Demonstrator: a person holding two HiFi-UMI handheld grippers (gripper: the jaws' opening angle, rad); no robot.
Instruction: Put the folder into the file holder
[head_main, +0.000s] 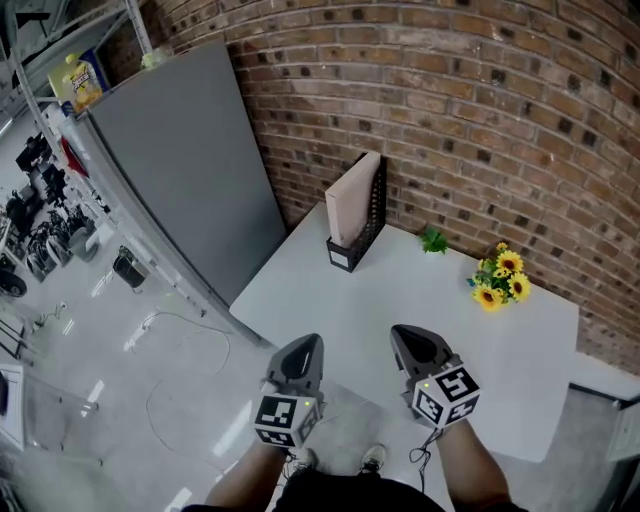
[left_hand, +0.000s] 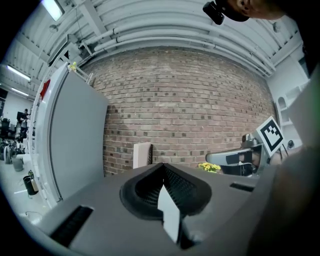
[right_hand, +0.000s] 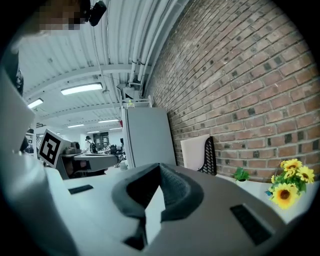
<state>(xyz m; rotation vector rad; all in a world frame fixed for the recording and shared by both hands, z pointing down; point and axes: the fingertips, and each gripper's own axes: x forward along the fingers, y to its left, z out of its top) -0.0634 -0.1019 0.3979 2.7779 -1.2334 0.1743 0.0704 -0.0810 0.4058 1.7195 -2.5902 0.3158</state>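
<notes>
A pale pink folder (head_main: 352, 200) stands upright inside the black mesh file holder (head_main: 372, 222) at the far corner of the white table (head_main: 380, 320), against the brick wall. In the left gripper view the folder (left_hand: 142, 155) shows far ahead; in the right gripper view the folder (right_hand: 194, 152) and file holder (right_hand: 211, 156) are seen too. My left gripper (head_main: 307, 343) and right gripper (head_main: 402, 335) hover side by side over the table's near edge, well back from the holder. Both are shut with nothing between the jaws.
A bunch of yellow sunflowers (head_main: 502, 278) and a small green plant (head_main: 433, 240) lie on the table near the wall. A tall grey cabinet (head_main: 190, 160) stands left of the table. The floor with cables lies at the left.
</notes>
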